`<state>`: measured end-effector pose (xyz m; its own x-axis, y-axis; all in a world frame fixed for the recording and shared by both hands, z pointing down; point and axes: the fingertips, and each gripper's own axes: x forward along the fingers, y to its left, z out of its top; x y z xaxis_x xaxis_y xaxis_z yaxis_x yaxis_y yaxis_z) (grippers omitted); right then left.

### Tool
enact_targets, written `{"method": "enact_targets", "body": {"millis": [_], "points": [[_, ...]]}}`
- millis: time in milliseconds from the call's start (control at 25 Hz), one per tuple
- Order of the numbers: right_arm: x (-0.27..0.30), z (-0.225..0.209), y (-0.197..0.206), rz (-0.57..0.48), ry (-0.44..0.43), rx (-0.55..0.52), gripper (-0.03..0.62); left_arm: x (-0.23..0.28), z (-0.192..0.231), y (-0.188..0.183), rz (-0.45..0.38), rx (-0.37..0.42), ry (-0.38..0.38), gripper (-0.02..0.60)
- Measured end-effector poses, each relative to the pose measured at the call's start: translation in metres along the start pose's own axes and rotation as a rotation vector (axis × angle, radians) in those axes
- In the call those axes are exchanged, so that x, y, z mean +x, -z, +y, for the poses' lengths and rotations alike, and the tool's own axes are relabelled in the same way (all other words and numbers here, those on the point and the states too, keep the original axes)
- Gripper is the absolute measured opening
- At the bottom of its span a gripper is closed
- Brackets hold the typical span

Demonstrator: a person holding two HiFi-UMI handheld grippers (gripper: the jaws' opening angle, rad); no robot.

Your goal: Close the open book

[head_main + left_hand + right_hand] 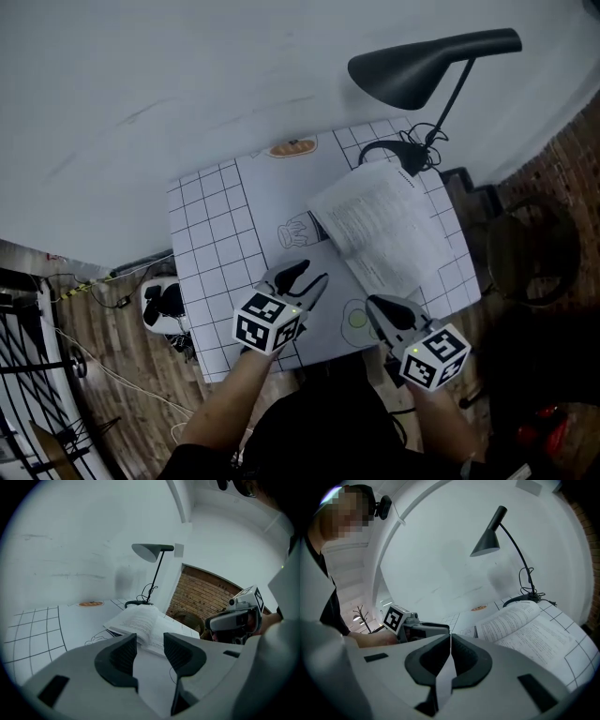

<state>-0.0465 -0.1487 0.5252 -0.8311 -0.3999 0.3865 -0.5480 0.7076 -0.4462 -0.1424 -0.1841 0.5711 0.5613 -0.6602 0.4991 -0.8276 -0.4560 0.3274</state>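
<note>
left claw (150, 644) parted, open book (139, 620) lying just beyond it

Matt paper pages in the book (380, 232) — matt black lamp shade (419, 73) — rough brick wall (206, 598).

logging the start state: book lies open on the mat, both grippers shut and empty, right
No: the left gripper is open, jaws apart with nothing between them, as the left gripper view shows. The right gripper is shut and empty, and the book lies open on the mat.

Print in book (382, 232) apparently illegible
</note>
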Motion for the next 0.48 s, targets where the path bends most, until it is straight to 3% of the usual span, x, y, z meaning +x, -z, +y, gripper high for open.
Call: {"method": "enact_targets", "body": {"millis": [240, 480], "points": [[0.015, -0.025, 0.008, 0.040, -0.009, 0.041, 0.005, 0.045, 0.017, 0.008, 0.067, -0.015, 0.013, 0.163], [0.025, -0.046, 0.008, 0.083, -0.025, 0.068, 0.005, 0.083, 0.030, 0.009, 0.095, -0.095, 0.020, 0.163]]}}
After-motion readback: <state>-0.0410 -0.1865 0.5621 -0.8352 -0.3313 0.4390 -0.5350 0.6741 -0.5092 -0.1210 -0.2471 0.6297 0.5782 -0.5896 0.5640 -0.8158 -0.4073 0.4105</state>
